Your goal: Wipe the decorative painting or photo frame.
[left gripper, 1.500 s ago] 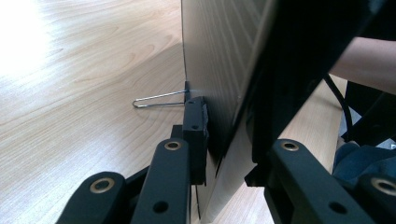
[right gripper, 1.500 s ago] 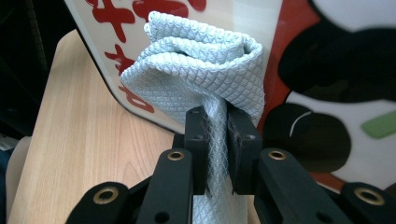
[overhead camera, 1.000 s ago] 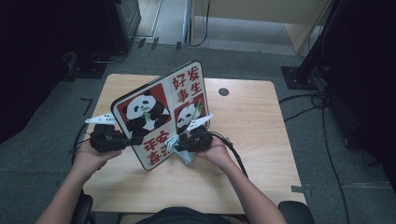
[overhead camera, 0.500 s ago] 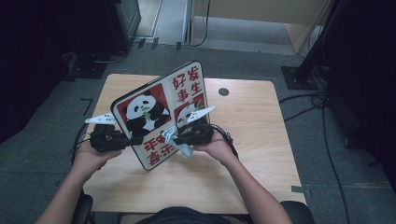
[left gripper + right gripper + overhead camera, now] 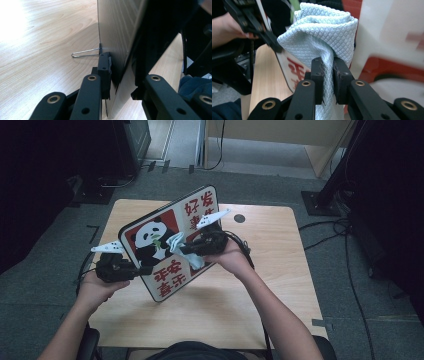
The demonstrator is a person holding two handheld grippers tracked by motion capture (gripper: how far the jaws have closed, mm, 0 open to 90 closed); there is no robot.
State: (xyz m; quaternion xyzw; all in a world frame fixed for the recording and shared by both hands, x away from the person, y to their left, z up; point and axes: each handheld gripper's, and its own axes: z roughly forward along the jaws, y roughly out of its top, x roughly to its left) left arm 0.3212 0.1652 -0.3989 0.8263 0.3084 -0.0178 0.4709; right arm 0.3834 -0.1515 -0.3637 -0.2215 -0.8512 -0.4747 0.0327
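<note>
Board (image 5: pixel 170 245): panda picture, red characters; stood tilted on its edge over the bench.
Cloth (image 5: pixel 322 42): pale blue, waffle-textured, bunched against the board's face.

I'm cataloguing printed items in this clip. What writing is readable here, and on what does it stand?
"好", "发": red characters at the upper right of the panda board, high view; those below them are hidden by the cloth and the right tool.
"平安": red, at the board's bottom edge.
Two characters beneath: too blurred to read.
</note>
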